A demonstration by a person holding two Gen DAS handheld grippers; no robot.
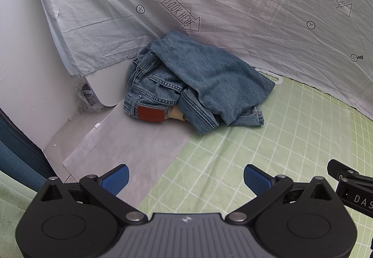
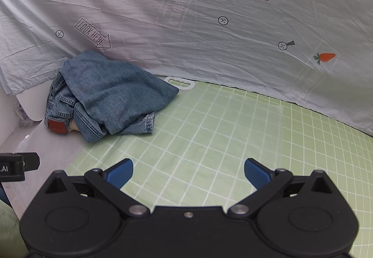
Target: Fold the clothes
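Observation:
A pair of blue jeans [image 1: 193, 85] lies crumpled in a heap at the back of the surface, against the hanging sheet, with a brown leather waist patch [image 1: 150, 114] facing me. The heap also shows in the right wrist view [image 2: 109, 97], at the left. My left gripper [image 1: 186, 180] is open and empty, well short of the jeans. My right gripper [image 2: 188, 174] is open and empty over the green cloth, to the right of the heap.
A green checked cloth [image 2: 221, 132] covers the surface. A clear plastic bag [image 1: 130, 148] lies flat at its left. A white sheet printed with carrots and arrows [image 2: 209, 36] hangs behind. A white plastic handle [image 2: 179, 82] pokes out beside the jeans. The right gripper's body [image 1: 352, 188] shows at the left view's right edge.

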